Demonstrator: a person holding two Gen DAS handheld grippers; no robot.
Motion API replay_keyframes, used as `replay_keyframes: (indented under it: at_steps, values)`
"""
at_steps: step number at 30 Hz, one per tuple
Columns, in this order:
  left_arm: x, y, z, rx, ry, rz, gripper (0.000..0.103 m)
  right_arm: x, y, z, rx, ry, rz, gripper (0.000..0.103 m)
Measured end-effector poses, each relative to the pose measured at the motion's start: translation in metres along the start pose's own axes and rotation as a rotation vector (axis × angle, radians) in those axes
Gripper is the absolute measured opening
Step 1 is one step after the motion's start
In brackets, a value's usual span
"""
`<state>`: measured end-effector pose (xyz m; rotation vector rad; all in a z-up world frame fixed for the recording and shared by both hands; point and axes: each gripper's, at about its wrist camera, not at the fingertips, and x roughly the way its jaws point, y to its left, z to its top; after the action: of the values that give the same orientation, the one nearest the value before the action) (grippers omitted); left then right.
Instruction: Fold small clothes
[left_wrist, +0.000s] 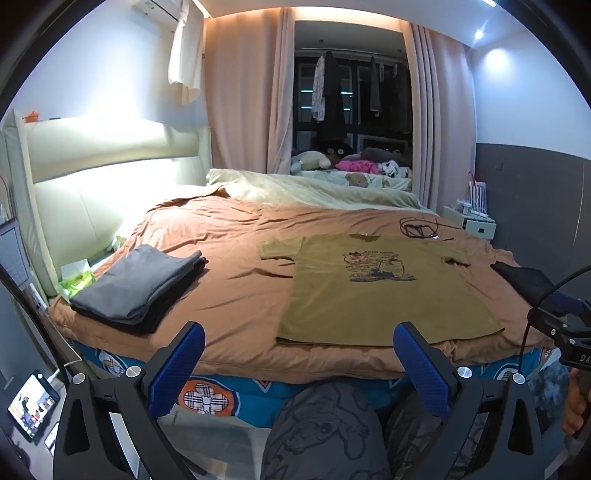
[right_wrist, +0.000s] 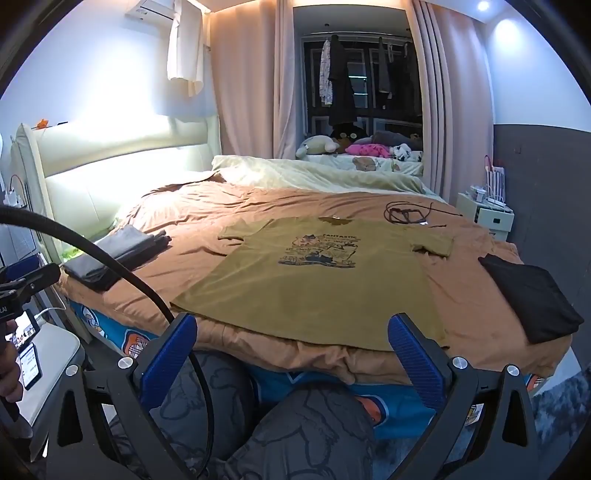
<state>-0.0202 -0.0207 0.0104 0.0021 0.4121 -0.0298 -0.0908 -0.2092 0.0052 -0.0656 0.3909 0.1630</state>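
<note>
Olive-green short-sleeved T-shirt with a dark cartoon print lies flat, face up, on the rust-brown bedspread, hem toward the near edge of the bed, collar pointing away, both sleeves spread out. Hem sits just back from the bed's near edge.

Left gripper, black frame with blue ribbed pads, jaws spread wide, nothing between them. It hovers off the near edge of the bed, tipped slightly downward; its right finger lines up near the shirt's lower hem corner, not touching. Right gripper, same build, jaws also spread wide and empty, hovering off the bed edge in front of the shirt's hem, no contact.

Stack of folded grey and dark garments rests on the bedspread to the shirt's left, well apart from it. Folded black garment lies at the right side of the bed, beside the shirt's right sleeve but apart. Coiled dark cable lies on the bedspread beyond the collar. Person's knees in grey patterned trousers show below the grippers, against the blue patterned mattress side. Pale green quilt is bunched at the far side of the bed.
</note>
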Motion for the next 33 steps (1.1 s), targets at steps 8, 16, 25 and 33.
replay_keyframes:
  at_steps: [8, 16, 25, 33]
  values:
    - [-0.004, 0.013, -0.002, -0.010, -0.012, -0.015, 0.103, -0.002, 0.000, -0.001, 0.007, -0.012, -0.003, 0.103]
    - [-0.005, 0.012, -0.003, -0.007, -0.015, -0.018, 0.103, -0.005, -0.002, -0.004, 0.004, -0.012, -0.001, 0.103]
    - [-0.006, 0.010, -0.005, -0.007, -0.018, -0.015, 0.103, -0.009, -0.002, -0.002, 0.008, -0.020, -0.002, 0.103]
    - [-0.009, 0.006, -0.007, -0.017, -0.027, -0.020, 0.103, -0.010, 0.001, -0.002, 0.002, -0.024, -0.005, 0.103]
